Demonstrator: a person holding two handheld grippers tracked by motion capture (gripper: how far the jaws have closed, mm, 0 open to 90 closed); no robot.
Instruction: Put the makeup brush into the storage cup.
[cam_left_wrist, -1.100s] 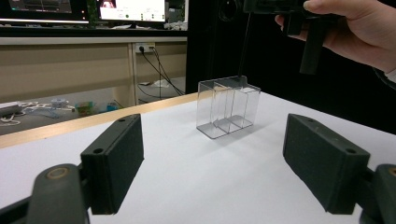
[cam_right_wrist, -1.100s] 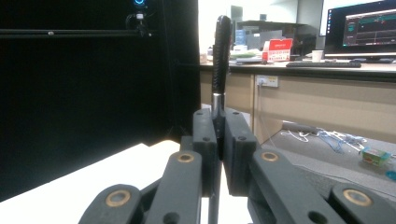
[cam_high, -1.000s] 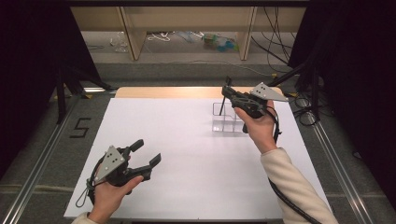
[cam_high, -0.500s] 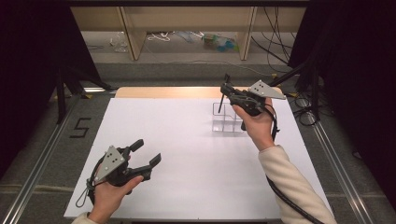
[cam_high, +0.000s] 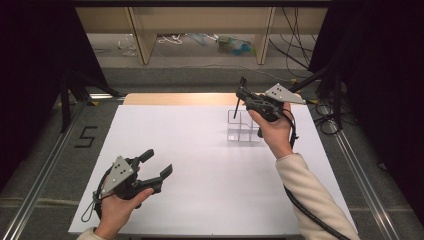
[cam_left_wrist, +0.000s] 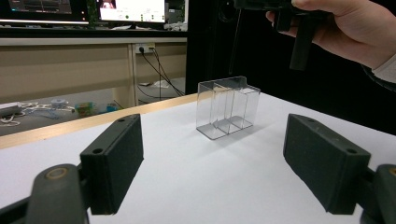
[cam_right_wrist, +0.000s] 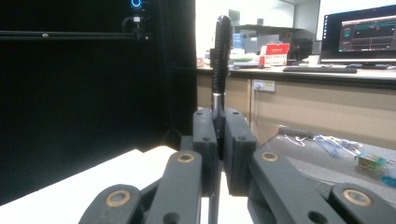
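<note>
A clear plastic box (cam_high: 243, 127) with several narrow compartments stands on the white table top (cam_high: 190, 150), right of the middle. My right gripper (cam_high: 240, 95) hovers just above it, shut on a thin black tool (cam_high: 236, 111) with a ribbed handle; the tool hangs nearly upright, its lower tip over the box's back left corner. From the right gripper view the jaws (cam_right_wrist: 220, 140) pinch the tool's shaft and its handle (cam_right_wrist: 221, 56) rises above them. My left gripper (cam_high: 156, 162) sits low at the front left, open and holding nothing. The left gripper view looks between its own jaws (cam_left_wrist: 217, 158) at the box (cam_left_wrist: 227, 106) and tool (cam_left_wrist: 236, 42).
A wooden strip (cam_high: 175, 99) runs along the table's far edge. Behind it is a low shelf (cam_high: 200, 30) with cables and small items. Metal rails (cam_high: 45, 165) flank the table, and a "5" (cam_high: 86, 136) is marked on the floor at left.
</note>
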